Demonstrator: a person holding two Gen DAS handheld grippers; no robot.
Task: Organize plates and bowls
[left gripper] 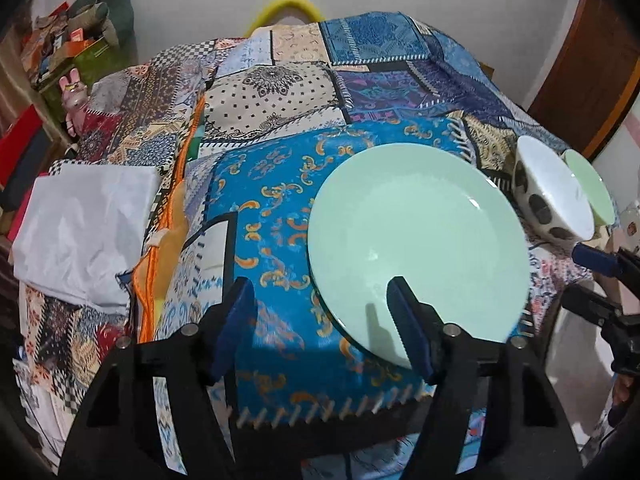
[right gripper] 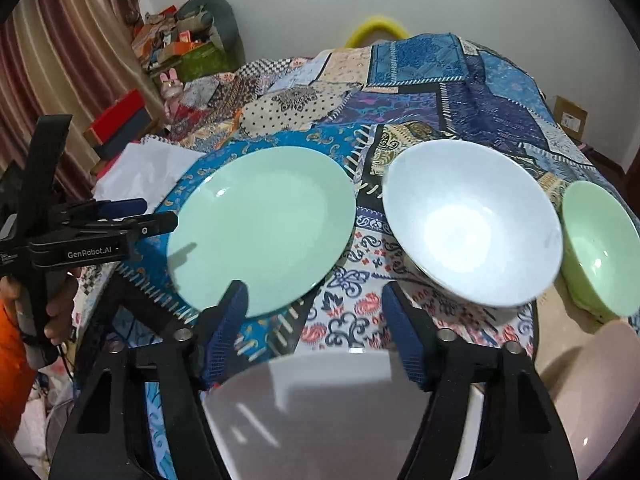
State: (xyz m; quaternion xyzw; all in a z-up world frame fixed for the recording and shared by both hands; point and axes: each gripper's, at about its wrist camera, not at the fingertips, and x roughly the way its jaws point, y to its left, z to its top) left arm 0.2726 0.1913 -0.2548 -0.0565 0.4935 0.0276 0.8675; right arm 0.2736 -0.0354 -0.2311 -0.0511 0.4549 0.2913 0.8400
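Sorting looks barely begun: both the left gripper [left gripper: 324, 320] and right gripper [right gripper: 314, 328] hover with jaws apart and empty, the mint plate [right gripper: 260, 228] flat beside the white bowl [right gripper: 472, 220] and small green bowl [right gripper: 600, 248], so next likely comes gripping a rim to stack
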